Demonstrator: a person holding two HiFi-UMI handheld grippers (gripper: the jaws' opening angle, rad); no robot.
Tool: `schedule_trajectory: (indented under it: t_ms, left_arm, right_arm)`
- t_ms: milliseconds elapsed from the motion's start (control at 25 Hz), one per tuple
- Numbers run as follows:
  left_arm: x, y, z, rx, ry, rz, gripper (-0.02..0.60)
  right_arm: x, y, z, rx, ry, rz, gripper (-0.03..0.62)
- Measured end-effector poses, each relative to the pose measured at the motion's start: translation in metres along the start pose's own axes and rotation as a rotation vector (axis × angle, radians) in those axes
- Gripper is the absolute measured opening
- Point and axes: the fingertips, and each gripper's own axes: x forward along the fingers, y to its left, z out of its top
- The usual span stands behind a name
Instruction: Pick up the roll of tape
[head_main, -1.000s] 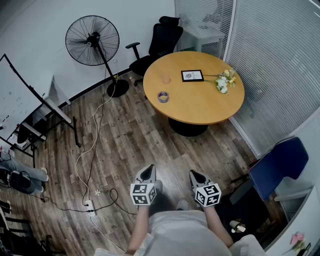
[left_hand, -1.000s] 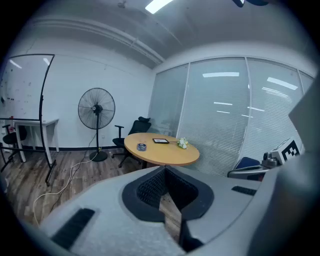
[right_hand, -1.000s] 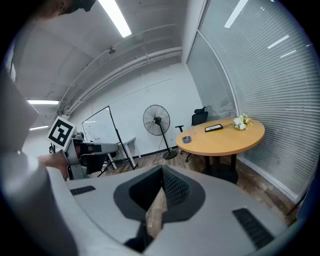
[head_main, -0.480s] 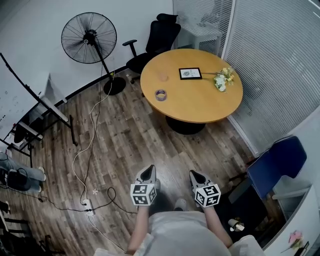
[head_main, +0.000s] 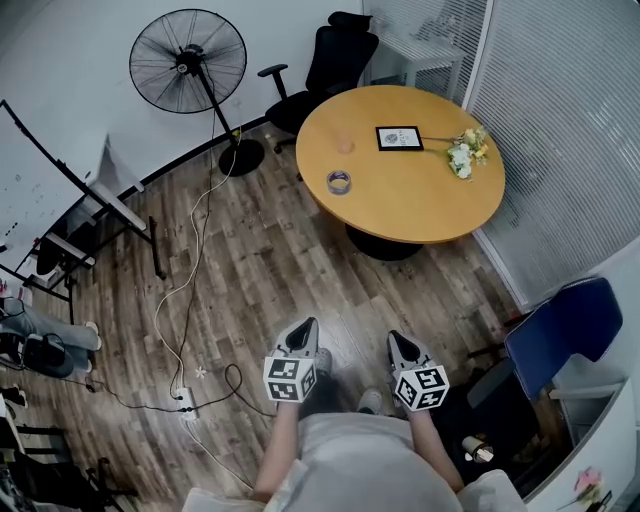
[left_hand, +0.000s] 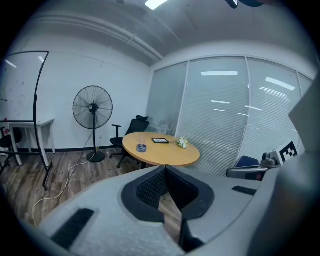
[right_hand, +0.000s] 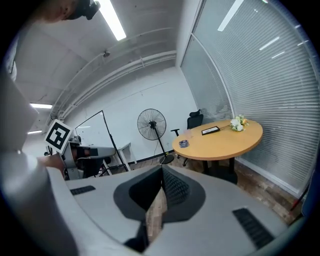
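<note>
Right gripper view: claw (right_hand: 162, 170) closed, empty

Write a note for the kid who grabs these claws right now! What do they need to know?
Left claw: shut, empty, held low in front of the person.
Right claw: shut, empty, beside it.
Roll of tape: lying on the round table, near the edge on the fan side, far from both claws.
Done: nothing; the tape is untouched.
Left: walk to the table, open a claw, close it on the tape, lift.
</note>
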Motion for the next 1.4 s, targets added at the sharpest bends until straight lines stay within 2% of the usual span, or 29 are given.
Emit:
schedule_trajectory:
  t_ms: [80,160,280,400,680,1040,1400]
  left_arm:
    - [0.006,0.008,0.007,0.002,0.001,0.002,0.012]
    - [0.012,0.015,0.013,0.007,0.002,0.003,0.012]
    - [0.02,0.025,0.017,0.006,0.007,-0.004,0.019]
    - [0.029,0.039,0.022,0.003,0.005,-0.016,0.06]
    - [0.055,0.066,0.053,0.005,-0.023,-0.072,0.106]
    - [0.076,0.115,0.074,0.03,-0.023,-0.121,0.106]
    - [0.081,0.165,0.078,0.064,-0.01,-0.166,0.106]
  right_arm:
    - [0.009,0.006,0.002,-0.002,0.003,0.012,0.013]
    - [0.02,0.009,0.004,0.002,0.009,0.019,0.066]
    - [0.035,0.009,0.007,0.005,0.015,0.008,0.074]
    - [0.05,0.01,0.01,0.009,0.019,-0.004,0.101]
    - [0.085,0.018,0.027,0.025,0.01,-0.027,0.12]
    - [0.135,0.039,0.033,0.041,-0.006,-0.057,0.12]
    - [0.187,0.073,0.031,0.044,-0.02,-0.068,0.12]
